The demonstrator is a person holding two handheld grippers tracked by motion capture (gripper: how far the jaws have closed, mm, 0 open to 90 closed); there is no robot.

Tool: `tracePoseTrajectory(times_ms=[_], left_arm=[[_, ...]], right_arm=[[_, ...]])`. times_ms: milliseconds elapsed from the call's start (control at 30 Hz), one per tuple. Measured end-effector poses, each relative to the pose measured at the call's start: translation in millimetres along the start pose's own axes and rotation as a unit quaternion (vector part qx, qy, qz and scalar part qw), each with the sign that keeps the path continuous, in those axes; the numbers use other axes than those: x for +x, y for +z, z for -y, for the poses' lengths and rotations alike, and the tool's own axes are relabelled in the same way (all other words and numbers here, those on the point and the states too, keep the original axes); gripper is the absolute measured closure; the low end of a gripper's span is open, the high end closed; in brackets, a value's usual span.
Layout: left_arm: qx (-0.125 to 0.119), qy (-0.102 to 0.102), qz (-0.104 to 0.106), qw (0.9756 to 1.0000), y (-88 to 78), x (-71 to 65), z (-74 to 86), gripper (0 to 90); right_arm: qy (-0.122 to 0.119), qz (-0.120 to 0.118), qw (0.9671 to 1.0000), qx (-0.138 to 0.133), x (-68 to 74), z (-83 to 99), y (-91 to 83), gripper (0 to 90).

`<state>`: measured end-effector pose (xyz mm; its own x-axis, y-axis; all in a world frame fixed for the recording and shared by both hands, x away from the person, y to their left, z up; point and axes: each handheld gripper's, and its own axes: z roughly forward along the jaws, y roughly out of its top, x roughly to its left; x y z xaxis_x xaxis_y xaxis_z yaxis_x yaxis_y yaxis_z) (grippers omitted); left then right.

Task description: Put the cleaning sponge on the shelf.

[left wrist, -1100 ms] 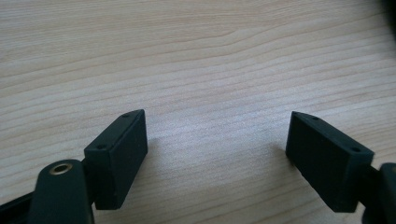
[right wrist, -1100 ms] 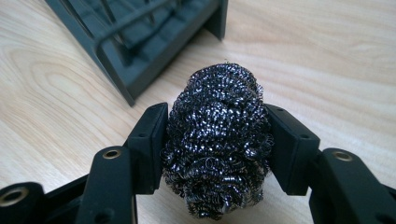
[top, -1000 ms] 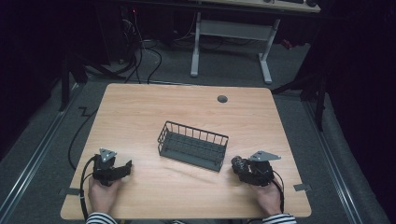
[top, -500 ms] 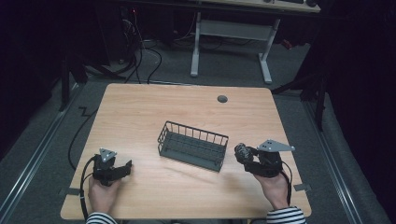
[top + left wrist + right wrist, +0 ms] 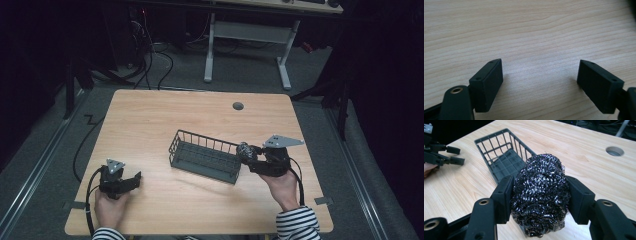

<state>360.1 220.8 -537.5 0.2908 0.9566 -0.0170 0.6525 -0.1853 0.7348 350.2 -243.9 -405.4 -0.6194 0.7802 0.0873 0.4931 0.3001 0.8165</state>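
A dark steel-wool scrubber (image 5: 540,195) sits squeezed between the two black jaws of my right gripper (image 5: 541,197), which is shut on it. In the high view the same scrubber (image 5: 245,149) hangs above the table at the right end of a dark wire basket (image 5: 205,157), with my right gripper (image 5: 250,154) pointing left toward it. The basket (image 5: 504,160) lies just beyond the scrubber in the right gripper view, and its inside looks bare. My left gripper (image 5: 134,179) rests on the table at the front left, jaws wide apart with only bare wood between them (image 5: 540,75).
The wooden table (image 5: 150,120) has a round cable hole (image 5: 238,106) near its far edge. A second desk frame (image 5: 250,35) and cables stand on the dark floor behind. The left gripper (image 5: 446,155) shows far off in the right gripper view.
My right gripper has risen off the table with the scrubber and moved toward the basket's right end. The left gripper has stayed where it was.
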Motion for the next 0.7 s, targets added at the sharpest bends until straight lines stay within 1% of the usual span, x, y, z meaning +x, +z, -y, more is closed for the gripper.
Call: tracePoseTrajectory(times_ms=[133,267,300,467,700], left_arm=[[0.001,0.001,0.000,1.0000,-0.1,0.0,0.0,21.1],[0.001,0.001,0.000,1.0000,-0.1,0.0,0.0,21.1],[0.001,0.001,0.000,1.0000,-0.1,0.1,0.0,21.1],[0.001,0.001,0.000,1.0000,-0.1,0.1,0.0,21.1],[0.000,0.000,0.000,1.0000,0.0,0.0,0.0,21.1]], right_arm=[[-0.003,-0.015,0.9999,0.004,3.9,-10.4,13.3,44.6],[-0.010,-0.027,0.9995,0.016,8.0,-17.6,28.9,44.5],[-0.012,-0.027,0.9994,0.019,8.5,-18.2,31.4,44.5],[-0.004,-0.036,0.9988,0.032,9.3,-19.4,47.0,44.3],[-0.015,-0.036,0.9976,0.057,11.8,-20.3,64.7,43.9]])
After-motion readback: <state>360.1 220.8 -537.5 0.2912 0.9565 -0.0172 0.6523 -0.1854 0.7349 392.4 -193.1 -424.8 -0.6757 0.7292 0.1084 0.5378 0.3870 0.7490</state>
